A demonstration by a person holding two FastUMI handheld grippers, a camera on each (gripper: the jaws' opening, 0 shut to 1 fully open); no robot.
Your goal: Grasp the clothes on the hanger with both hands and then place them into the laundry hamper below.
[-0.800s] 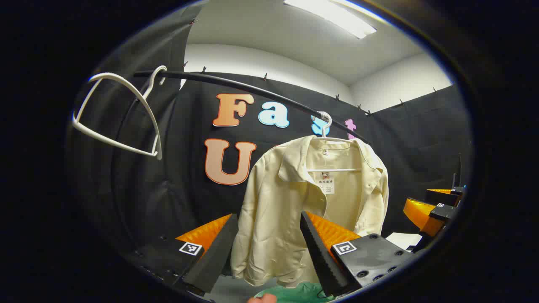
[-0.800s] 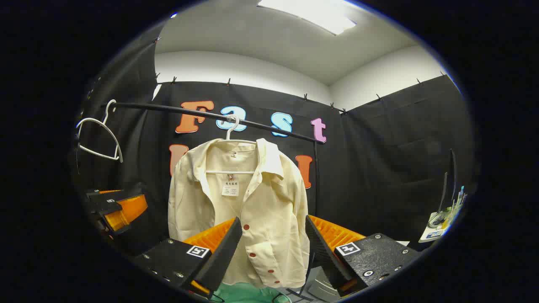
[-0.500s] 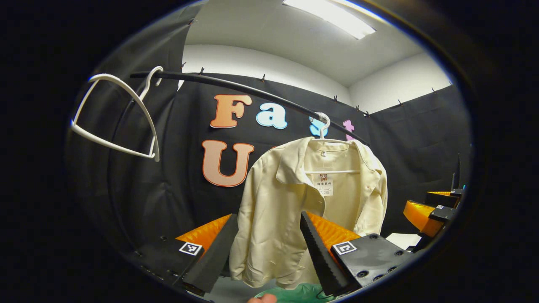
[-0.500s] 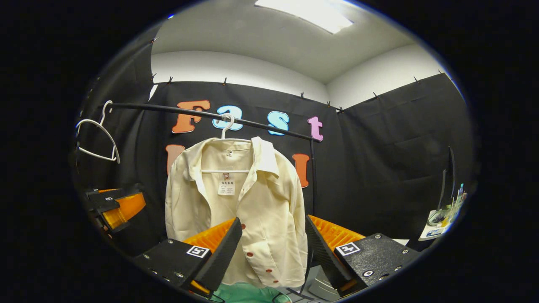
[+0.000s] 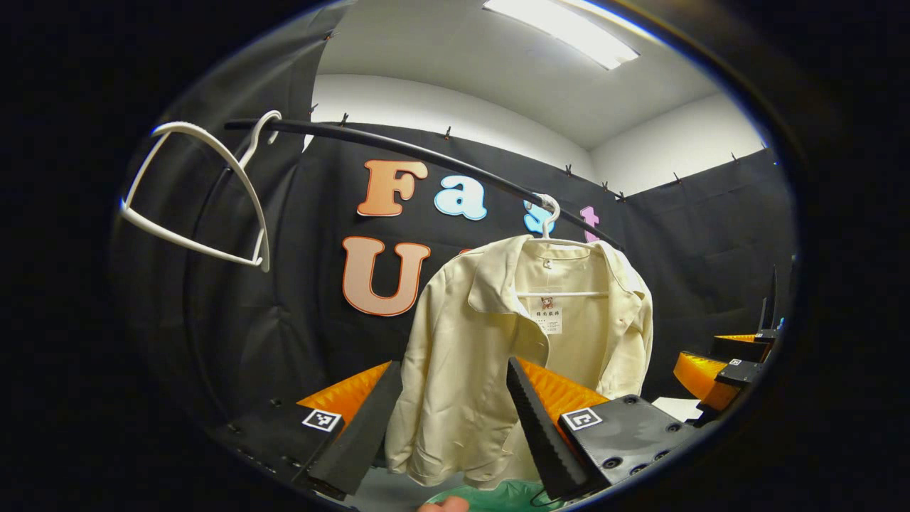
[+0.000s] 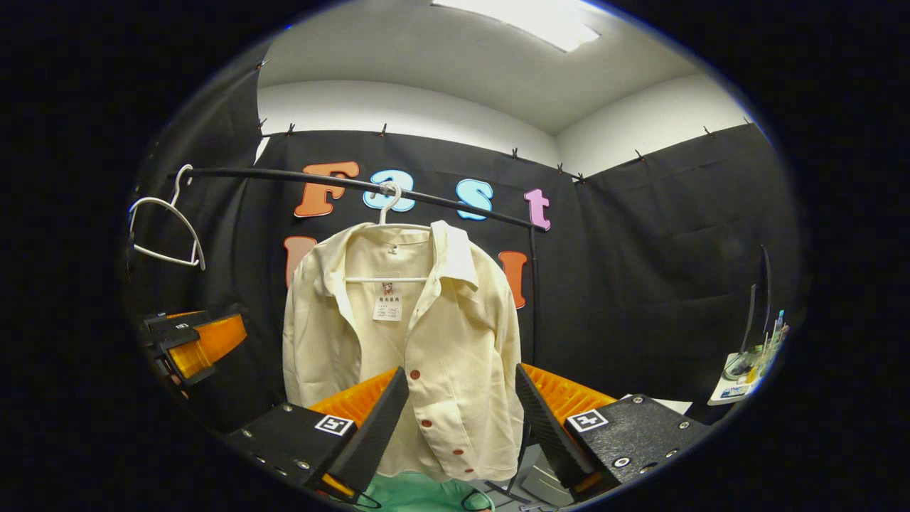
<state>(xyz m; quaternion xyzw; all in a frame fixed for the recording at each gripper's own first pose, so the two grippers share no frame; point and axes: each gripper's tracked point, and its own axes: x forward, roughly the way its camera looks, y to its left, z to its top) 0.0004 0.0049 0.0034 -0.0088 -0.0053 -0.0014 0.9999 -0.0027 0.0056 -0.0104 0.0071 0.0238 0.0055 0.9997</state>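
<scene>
While I hold both claws short of the rail, the cream shirt [image 5: 498,355] hangs on its white hanger [image 5: 551,238] at frame centre, w/ the green hamper [image 6: 409,492] at the bottom edge below it. My left gripper [image 5: 448,427] is spread wide, nothing pinched; right gripper [image 6: 458,427] likewise (shirt hem seen btwn its fingers, not touching). A spare hanger [image 5: 206,192] sits upper left.

The shirt [image 6: 398,348] is pale cream with dark red buttons [image 6: 426,422] and a white tag [image 6: 387,308]. Its hanger [image 6: 387,213] and the spare hanger [image 5: 199,192] are white. The rail [image 5: 398,146] is black. The laundry hamper [image 6: 412,494] is mint green.
</scene>
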